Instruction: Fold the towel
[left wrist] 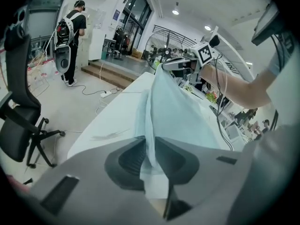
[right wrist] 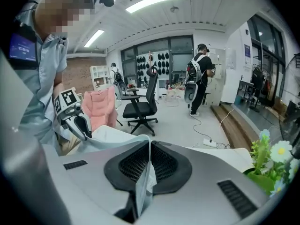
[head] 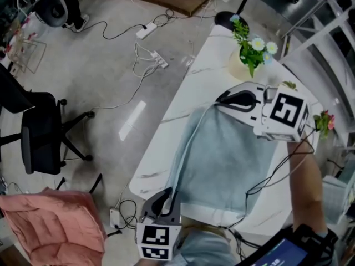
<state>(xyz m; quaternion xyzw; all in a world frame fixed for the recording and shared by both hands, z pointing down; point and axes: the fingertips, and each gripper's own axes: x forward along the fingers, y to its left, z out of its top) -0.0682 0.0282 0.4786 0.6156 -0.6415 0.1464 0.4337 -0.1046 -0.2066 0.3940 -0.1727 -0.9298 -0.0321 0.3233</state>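
Table (head: 191,93): long and white with grey veining; everything below is placed against it.
Towel (head: 222,159): pale blue-green, spread over the near half of the table. Most of it lies flat on the top, but its left long edge is lifted off as a ridge strung between the two tools.
Left gripper (left wrist: 150,149): over the table's near left corner, tilted downward. Its jaws are narrow and closed onto the towel's near corner; cloth fills the slit between the pads and spills out behind them.
Right gripper (right wrist: 149,161): above the middle of the table, farther along that same lifted edge. Its jaws are pinched tight on a thin fold of the towel (only a sliver of cloth shows between the ribbed pads).
Flower pot (head: 248,57): at the table's far end, with white and pale blue blooms, apart from the towel.
Office chair (head: 39,137): black, on the floor well off the table's left side.
Pink cover (head: 55,226): draped over something on the floor, off the table's near left corner.
Power strips and cables (head: 148,32): strewn on the floor beyond the table's far left side.
Bystander (right wrist: 199,76): standing with back turned and wearing a backpack, well away from the table.
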